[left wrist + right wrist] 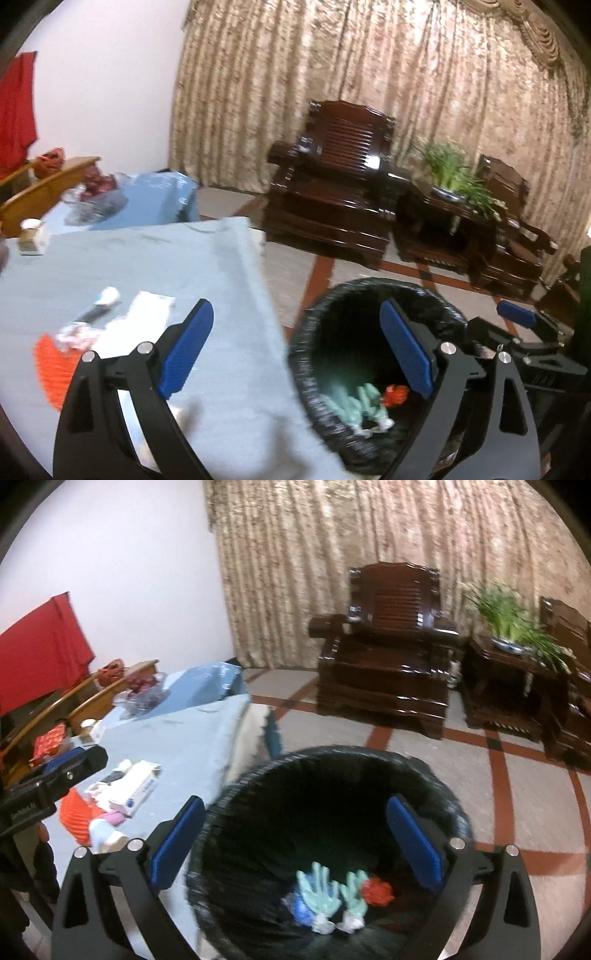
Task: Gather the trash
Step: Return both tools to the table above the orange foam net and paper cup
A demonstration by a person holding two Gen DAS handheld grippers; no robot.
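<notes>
A black-lined trash bin (436,779) stands on the floor beside the table; it also shows in the left wrist view (436,295). Inside lie pale green gloves (321,890), a red crumpled scrap (376,891) and a blue scrap (301,910). My right gripper (295,842) is open and empty above the bin mouth. My left gripper (295,354) is open and empty, straddling the table edge and the bin rim. On the blue-clothed table (147,251) lie a white box (151,306), a white wrapper (107,295), crumpled pink-white trash (74,336) and an orange mesh piece (50,369).
Dark wooden armchairs (388,653) and a side table with a potted plant (513,627) stand before a beige curtain. Wooden chair backs (40,188), a red cloth (48,642) and plastic bags (140,694) are at the table's far left.
</notes>
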